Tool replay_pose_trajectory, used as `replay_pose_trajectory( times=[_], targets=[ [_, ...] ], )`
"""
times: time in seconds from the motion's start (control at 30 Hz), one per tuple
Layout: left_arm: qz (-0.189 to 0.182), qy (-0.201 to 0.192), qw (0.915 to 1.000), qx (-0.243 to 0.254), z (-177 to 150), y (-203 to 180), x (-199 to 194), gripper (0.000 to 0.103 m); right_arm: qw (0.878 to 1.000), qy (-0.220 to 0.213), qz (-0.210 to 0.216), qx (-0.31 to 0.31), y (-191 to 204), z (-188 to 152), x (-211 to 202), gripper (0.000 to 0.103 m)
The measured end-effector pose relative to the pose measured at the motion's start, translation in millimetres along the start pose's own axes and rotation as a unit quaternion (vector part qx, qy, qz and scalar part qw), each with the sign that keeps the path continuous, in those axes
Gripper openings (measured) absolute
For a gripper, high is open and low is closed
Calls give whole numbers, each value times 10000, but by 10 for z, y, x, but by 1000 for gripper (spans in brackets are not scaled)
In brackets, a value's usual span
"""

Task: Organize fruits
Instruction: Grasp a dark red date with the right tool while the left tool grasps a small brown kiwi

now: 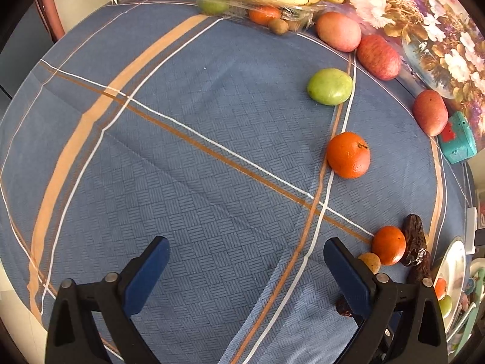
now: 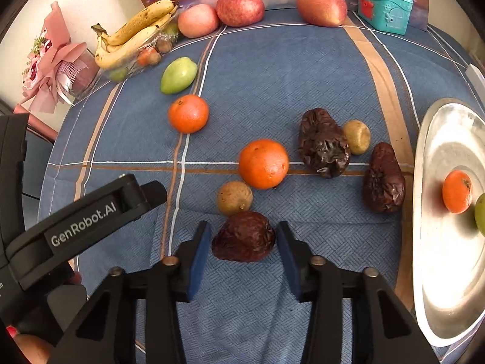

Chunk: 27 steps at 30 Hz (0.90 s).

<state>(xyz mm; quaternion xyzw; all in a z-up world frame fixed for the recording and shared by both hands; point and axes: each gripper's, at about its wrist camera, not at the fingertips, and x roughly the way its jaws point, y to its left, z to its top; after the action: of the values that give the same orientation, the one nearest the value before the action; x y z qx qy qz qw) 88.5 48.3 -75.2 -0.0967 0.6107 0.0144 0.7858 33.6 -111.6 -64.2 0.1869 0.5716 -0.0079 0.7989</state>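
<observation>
Straddling the wrinkled dried date (image 2: 244,236) with your right hand-held gripper (image 2: 244,244) open around it, untouched, pinch its light, soft, likely sticky flanks gently, while your left hand-held gripper (image 1: 245,261) hangs wide open, empty.

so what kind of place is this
Probably a home dining table: a plaid blue tablecloth, a pink ribbon bouquet by the wall, a floral painting and a teal toy house.

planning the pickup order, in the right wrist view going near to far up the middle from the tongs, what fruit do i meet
dark wrinkled fruit between the open right tongs -> small brown fruit -> orange -> second orange -> green fruit -> red apple
</observation>
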Motion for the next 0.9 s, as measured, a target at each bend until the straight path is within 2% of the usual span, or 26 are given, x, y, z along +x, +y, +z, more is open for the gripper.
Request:
replay_pose_trajectory(
  times=[0.23, 0.37, 0.57, 0.7, 0.8, 0.9],
  targets=[
    [-171, -47, 9998, 101, 9, -92, -46, 102, 9998, -150, 69, 78, -62, 31, -123, 40],
    [-423, -31, 9987, 275, 28, -225, -59, 85, 9991, -370, -24, 223, -181, 71, -287, 40],
    [-982, 133, 9933, 592, 18, -443, -40, 69, 9956, -699, -145, 606, -456, 90, -519, 40],
    [-1070, 163, 9892, 985, -33, -634, -37, 47, 9932, -828, -100, 816, -594, 107, -612, 40],
    [-1216, 166, 9852, 1192, -77, -752, -71, 44, 9921, -856, -65, 916, -659, 108, -652, 40],
    [-1153, 152, 9837, 1369, -97, -832, -85, 44, 9922, -832, -52, 924, -660, 111, -641, 40]
  ],
)
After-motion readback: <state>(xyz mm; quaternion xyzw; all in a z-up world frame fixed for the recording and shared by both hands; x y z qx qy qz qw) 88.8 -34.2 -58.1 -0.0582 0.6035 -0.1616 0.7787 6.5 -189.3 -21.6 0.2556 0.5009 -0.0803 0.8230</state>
